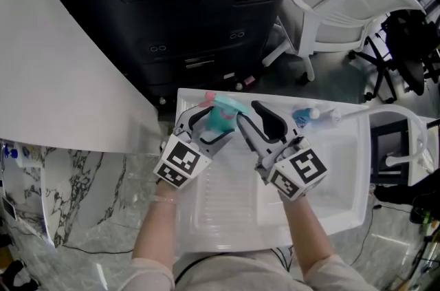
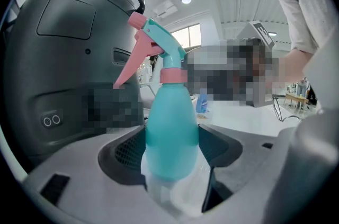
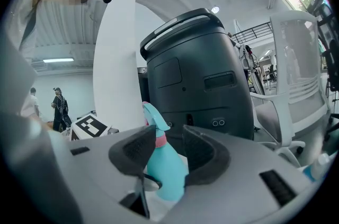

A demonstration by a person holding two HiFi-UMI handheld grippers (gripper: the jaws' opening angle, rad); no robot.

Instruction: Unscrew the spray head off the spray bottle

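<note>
A teal spray bottle [image 1: 221,120] with a teal and pink spray head [image 1: 218,102] stands upright at the far edge of a white tray [image 1: 330,179]. My left gripper [image 1: 208,126] is shut on the bottle's body; in the left gripper view the body [image 2: 170,133] fills the gap between both pads, with the spray head [image 2: 158,43] and its pink collar [image 2: 174,75] above. My right gripper [image 1: 246,116] reaches in from the right. In its own view the right gripper [image 3: 169,148] is open around the neck and pink collar [image 3: 161,140], with a gap at the right pad [image 3: 198,151].
A tall black machine [image 1: 206,1] stands just behind the tray. A small clear bottle with a blue label [image 1: 307,116] lies at the tray's back right. A white chair [image 1: 344,14] and a white rack [image 1: 402,138] are to the right, a white panel [image 1: 55,62] to the left.
</note>
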